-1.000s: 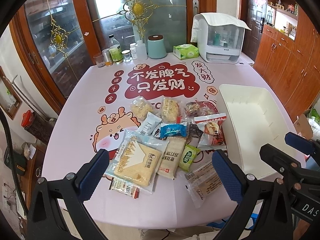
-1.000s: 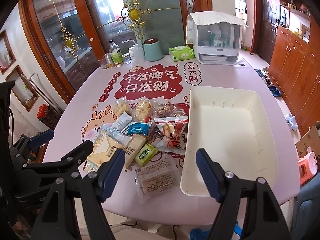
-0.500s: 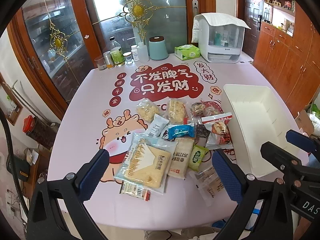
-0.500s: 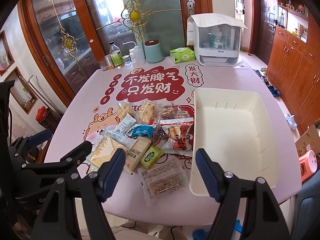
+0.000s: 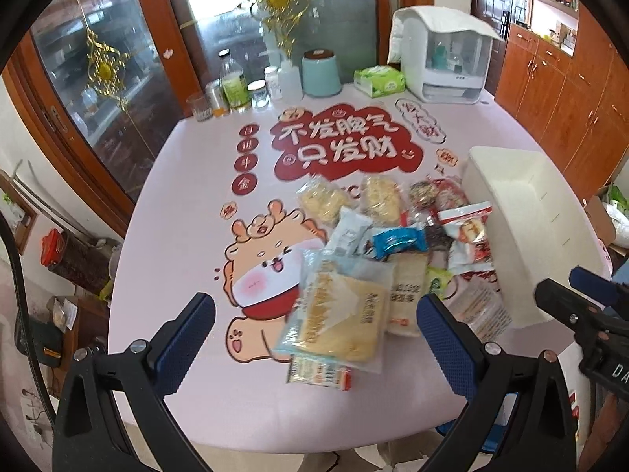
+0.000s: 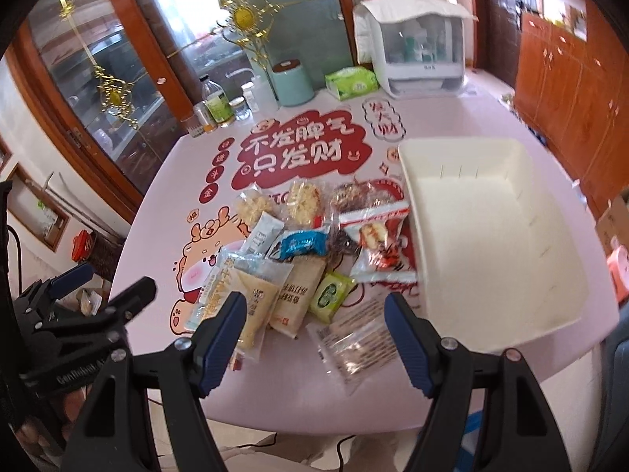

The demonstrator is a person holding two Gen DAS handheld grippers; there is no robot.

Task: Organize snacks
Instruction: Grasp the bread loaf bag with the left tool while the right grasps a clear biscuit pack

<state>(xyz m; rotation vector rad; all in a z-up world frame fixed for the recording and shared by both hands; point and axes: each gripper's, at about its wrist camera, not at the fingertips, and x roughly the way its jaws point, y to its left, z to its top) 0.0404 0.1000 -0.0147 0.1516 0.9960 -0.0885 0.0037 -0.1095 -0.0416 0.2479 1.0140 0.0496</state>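
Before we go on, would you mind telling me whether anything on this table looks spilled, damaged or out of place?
Nothing looks spilled or torn. The wrapped snacks lie in a loose overlapping heap on the pink printed tablecloth, all outside the empty white plastic bin beside them. One clear-wrapped packet sits nearest the table's front edge.

Bright daylight through frosted glass door [image 5: 220,4]; motion blur throughout; strong fisheye bending, dark vignetted corners.

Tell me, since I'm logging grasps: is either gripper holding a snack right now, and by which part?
Nothing is held. The left gripper and the right gripper are both open above the snack pile, and the white bin is empty.
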